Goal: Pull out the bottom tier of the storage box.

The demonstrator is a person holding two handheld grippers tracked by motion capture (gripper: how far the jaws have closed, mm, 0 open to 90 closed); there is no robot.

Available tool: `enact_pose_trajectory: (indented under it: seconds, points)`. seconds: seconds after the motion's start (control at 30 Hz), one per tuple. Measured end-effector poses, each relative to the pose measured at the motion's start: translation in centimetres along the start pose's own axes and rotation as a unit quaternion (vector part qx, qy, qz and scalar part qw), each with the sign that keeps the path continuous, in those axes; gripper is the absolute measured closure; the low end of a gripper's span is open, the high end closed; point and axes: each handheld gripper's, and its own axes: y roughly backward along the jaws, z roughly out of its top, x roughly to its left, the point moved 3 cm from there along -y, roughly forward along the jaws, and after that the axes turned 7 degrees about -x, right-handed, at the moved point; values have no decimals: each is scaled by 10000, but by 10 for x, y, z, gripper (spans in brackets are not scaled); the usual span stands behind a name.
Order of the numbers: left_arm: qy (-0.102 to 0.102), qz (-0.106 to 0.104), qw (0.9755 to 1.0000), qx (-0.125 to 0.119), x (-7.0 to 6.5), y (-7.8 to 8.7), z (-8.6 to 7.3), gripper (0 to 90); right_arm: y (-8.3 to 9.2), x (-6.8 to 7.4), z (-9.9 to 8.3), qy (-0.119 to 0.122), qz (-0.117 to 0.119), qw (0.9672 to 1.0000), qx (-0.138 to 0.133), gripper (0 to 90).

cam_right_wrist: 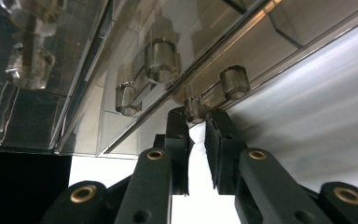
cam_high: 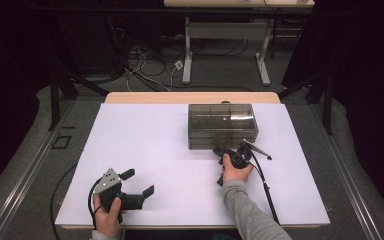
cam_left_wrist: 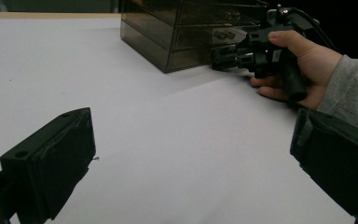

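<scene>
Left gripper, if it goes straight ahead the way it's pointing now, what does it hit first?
The left gripper lies open on the white table, aimed toward the right gripper at the smoked drawer box. Probably the hand holding that gripper comes first, though depth is unclear.

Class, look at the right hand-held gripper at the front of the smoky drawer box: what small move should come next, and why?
Probably a short, straight pull back toward the person. The right hand-held gripper appears pinched on a small clear knob of the lowest drawer of the drawer box, which looks shut. The left hand-held gripper waits open, apart.
</scene>
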Motion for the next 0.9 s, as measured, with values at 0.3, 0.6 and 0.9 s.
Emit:
enact_pose_trajectory:
  seconds: [0.3,0.6,0.9]
  points:
    - [10,-3,10000,24,0,0,0,4,-2,-2,3,-73,124,9998,137,809]
    - [-9,0,10000,11,1,0,0,3,-1,-2,5,205,117,9995,211,814]
    - [-6,-3,10000,16,0,0,0,4,2,-2,4,309,102,9989,335,815]
